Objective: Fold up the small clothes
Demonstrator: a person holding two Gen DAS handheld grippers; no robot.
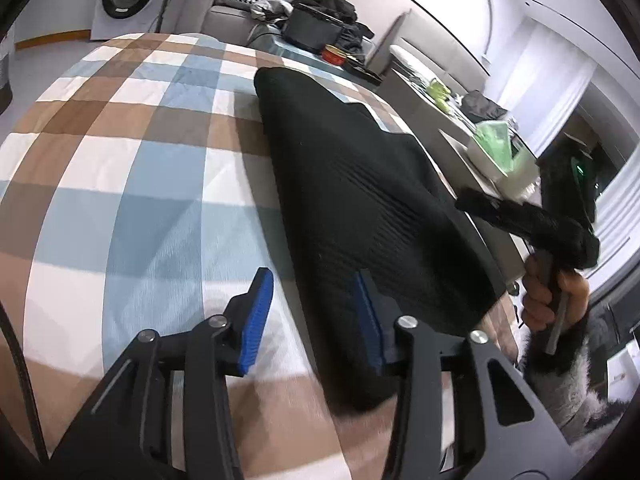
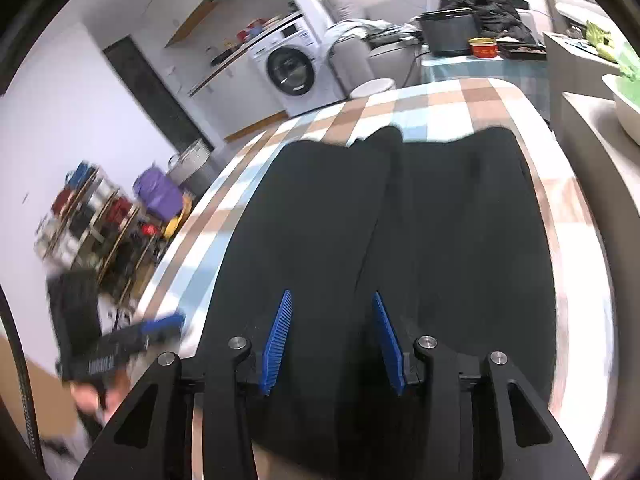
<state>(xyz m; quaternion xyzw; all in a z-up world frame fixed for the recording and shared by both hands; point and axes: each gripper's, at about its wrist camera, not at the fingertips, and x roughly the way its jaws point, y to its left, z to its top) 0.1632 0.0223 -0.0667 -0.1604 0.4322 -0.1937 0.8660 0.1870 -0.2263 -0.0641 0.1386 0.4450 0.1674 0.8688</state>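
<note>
On the checked bedspread: a black garment [image 1: 360, 184] lies lengthwise over the brown, blue and white plaid bedspread [image 1: 132, 152], towards its right side as I see it from the left wrist camera.
Left gripper [image 1: 316, 312]: I see its jaws partly open, nothing clamped. One blue pad hangs over bare plaid; the other blue pad [image 1: 366, 312] sits at the garment's near edge, and I cannot tell if it touches the cloth.
Garment shape: from the right wrist camera it reads as two long black panels [image 2: 400, 220] side by side with a crease between, possibly small trousers; I cannot be sure.
Right gripper [image 2: 332, 340]: I see its jaws partly open above the black cloth, gripping nothing.
Right edge: the garment runs close to the bedspread's edge beside a pale counter [image 1: 472, 160].
Risk, snag: I judge that ribbed pads dragged across the knit could bunch it and spoil the fold.
Risk, uneven fold: if I pinch only one layer, the panels may slip apart.
Risk, slide-off: a pull to the right could tip the cloth off the edge.
Risk, collision: both grippers work close together and could knock each other.
</note>
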